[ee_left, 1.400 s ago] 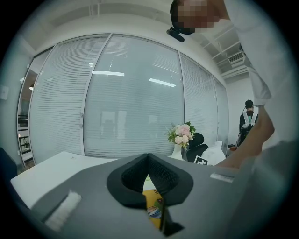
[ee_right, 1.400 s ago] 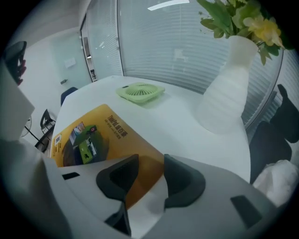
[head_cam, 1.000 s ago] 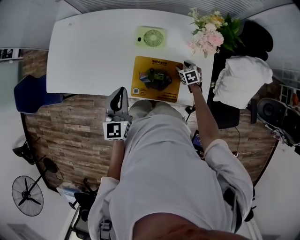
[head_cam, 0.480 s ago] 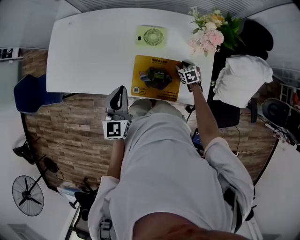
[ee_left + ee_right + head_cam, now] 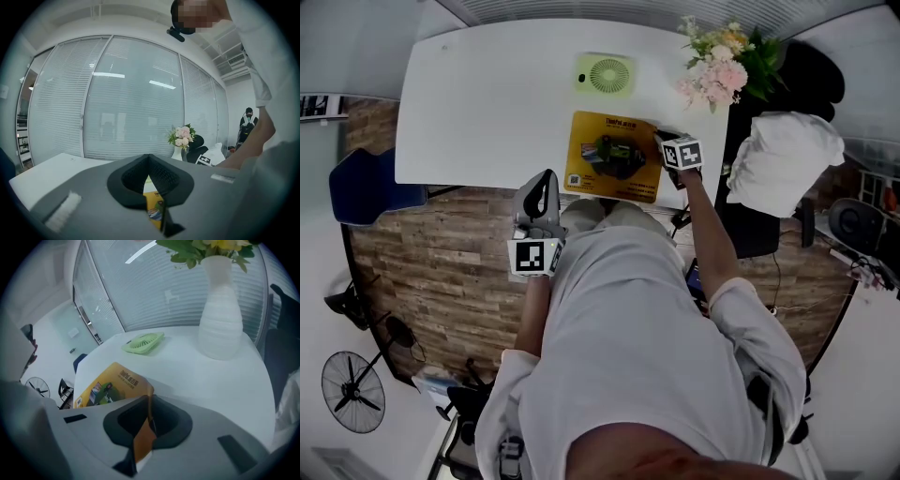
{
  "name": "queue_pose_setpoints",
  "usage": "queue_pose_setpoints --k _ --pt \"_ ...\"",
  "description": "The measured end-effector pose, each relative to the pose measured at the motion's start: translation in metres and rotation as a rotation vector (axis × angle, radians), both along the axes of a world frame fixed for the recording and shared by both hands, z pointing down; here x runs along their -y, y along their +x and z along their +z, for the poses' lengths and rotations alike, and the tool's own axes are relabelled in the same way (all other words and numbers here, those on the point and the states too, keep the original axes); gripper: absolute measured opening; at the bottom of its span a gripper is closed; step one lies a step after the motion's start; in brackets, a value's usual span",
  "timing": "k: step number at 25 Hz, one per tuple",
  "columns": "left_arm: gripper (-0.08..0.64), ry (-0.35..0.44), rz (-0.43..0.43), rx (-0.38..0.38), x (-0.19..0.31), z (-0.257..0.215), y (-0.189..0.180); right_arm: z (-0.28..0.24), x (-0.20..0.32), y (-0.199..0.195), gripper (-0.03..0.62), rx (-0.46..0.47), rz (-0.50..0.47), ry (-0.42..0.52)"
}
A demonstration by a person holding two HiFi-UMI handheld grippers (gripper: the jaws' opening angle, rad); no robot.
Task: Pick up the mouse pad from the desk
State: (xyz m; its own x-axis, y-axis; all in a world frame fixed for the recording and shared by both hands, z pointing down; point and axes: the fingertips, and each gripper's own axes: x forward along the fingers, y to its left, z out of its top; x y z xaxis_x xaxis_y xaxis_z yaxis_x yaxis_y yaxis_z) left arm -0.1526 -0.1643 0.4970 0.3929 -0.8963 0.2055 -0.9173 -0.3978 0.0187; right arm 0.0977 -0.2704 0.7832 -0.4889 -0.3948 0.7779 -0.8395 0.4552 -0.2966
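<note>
The yellow mouse pad (image 5: 612, 157) with a printed picture lies near the front edge of the white desk (image 5: 487, 103). My right gripper (image 5: 668, 141) is at the pad's right edge, pointing steeply down. In the right gripper view its jaws are closing, and the mouse pad's (image 5: 110, 383) near corner is pinched between them and curls up off the desk. My left gripper (image 5: 539, 192) hangs shut and empty just in front of the desk edge, aimed nearly level. A sliver of the mouse pad (image 5: 152, 206) shows past its closed jaws.
A green flat fan (image 5: 605, 74) lies behind the pad. A white vase of flowers (image 5: 717, 66) stands at the desk's right rear corner, close to my right gripper. A chair with a white cloth (image 5: 783, 159) is to the right, and a blue chair (image 5: 361, 187) to the left.
My right gripper has rolled a little and its jaws have closed onto the pad's right edge. The left gripper has stayed where it was.
</note>
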Motion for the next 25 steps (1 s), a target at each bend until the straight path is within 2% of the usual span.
queue_pose_setpoints --k 4,12,17,25 --pt "-0.014 0.003 0.003 -0.003 -0.001 0.0 0.0 -0.017 -0.006 -0.003 0.026 0.108 0.052 0.012" --pt "-0.014 0.025 0.018 -0.017 -0.011 -0.004 0.006 -0.069 -0.024 -0.02 0.026 0.241 0.056 0.106" --pt "-0.014 0.038 0.006 -0.041 -0.011 -0.005 0.008 -0.105 -0.034 -0.034 0.026 0.332 0.038 0.154" --pt "-0.014 0.059 0.01 -0.039 -0.011 -0.014 0.008 -0.175 -0.046 -0.067 0.026 0.465 -0.011 0.257"
